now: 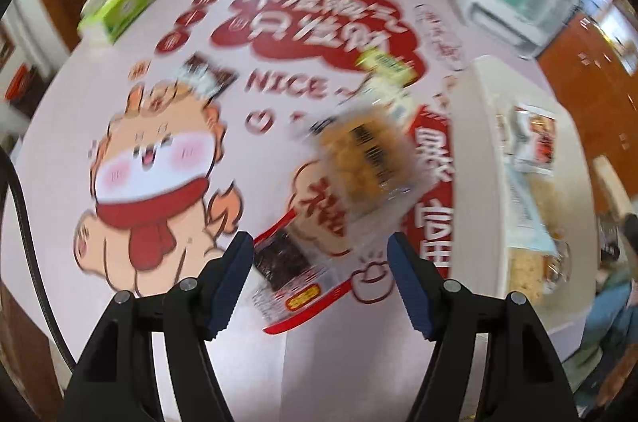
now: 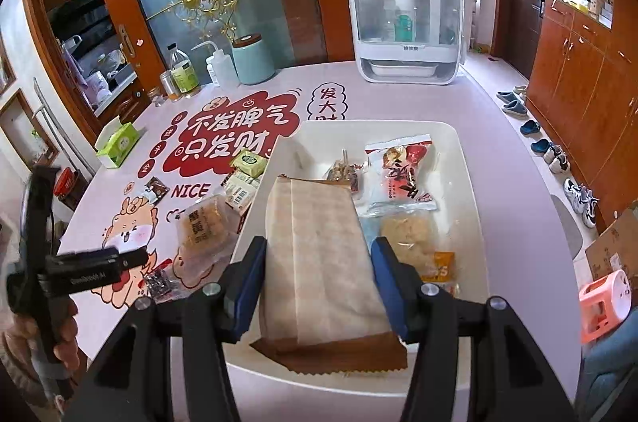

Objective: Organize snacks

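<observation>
The right gripper [image 2: 317, 280] clamps a long paper-wrapped snack [image 2: 319, 262] between its blue pads, holding it over the near end of the white tray [image 2: 470, 183], where a red-and-white packet [image 2: 398, 175] and other snacks lie. Judging by this, the step in hand is setting it in the tray; next it needs lowering and release. The left gripper [image 1: 321, 282] stands open over a dark red-edged packet [image 1: 287, 274] on the table [image 1: 60, 151], nothing pinched; it needs to close there.
</observation>
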Available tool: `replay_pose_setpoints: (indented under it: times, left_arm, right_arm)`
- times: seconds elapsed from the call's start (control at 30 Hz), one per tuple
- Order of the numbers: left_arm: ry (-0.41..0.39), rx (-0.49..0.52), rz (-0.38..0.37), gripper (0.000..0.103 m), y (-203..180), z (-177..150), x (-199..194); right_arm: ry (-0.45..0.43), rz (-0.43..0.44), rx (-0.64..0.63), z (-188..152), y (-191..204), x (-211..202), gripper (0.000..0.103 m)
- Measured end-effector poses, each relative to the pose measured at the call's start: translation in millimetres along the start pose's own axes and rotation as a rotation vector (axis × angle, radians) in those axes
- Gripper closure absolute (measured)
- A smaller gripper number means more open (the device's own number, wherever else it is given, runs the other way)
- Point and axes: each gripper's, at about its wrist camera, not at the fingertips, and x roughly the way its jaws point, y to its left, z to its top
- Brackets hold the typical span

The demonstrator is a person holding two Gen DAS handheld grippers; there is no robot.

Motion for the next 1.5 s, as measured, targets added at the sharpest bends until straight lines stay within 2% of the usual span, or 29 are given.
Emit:
replay_pose_setpoints:
  times: [0.2,0.4,0.43,0.5,0.63,0.73,1.07,1.27,1.4,1.5]
  left_arm:
    - [0.066,-0.153,0.039,0.035,22.7,-7.7,42.0]
    - [0.123,-0.221,0.100,0.035,29.3,-16.9,69.2]
    - [0.135,-0.226,0.111,0.036,30.0,-19.2,73.1]
    - [0.130,-0.234,0.121,0.047,31.4,-22.6,73.7]
    - [0.113,-0.239,0.127,0.051,32.2,-27.0,68.6]
    - [0.085,-0.220,0.151,0.052,28.7,-29.0,57.6]
    - [-0.028,-0.139,0.157,0.052,6.7,-14.1,12.6]
    - [-0.108,-0.056,0.119,0.052,-20.9,-10.0,-19.9]
    - [-0.195,0.055,0.084,0.051,-55.2,-5.3,-49.4]
    - [-0.232,0.128,0.011,0.051,-81.0,-1.5,-67.6]
  right_arm:
    - [0.067,0.032,0.046,-2.6,-15.3,18.3,0.045]
    - [0.084,0.047,0.053,-8.0,-19.5,18.9,0.045]
    - [0.082,0.044,0.052,-8.4,-19.7,18.1,0.045]
    - [0.077,0.039,0.049,-9.9,-21.2,15.5,0.045]
    - [0.072,0.023,0.056,-12.5,-26.5,11.8,0.045]
    - [0.073,0.003,0.064,-13.7,-30.8,11.2,0.045]
    - [0.087,-0.045,0.106,-16.5,-44.0,10.8,0.045]
    - [0.094,-0.058,0.116,-17.7,-47.1,10.9,0.045]
    - [0.092,-0.061,0.123,-18.0,-47.6,9.2,0.045]
    - [0.092,-0.066,0.127,-19.1,-48.9,8.2,0.045]
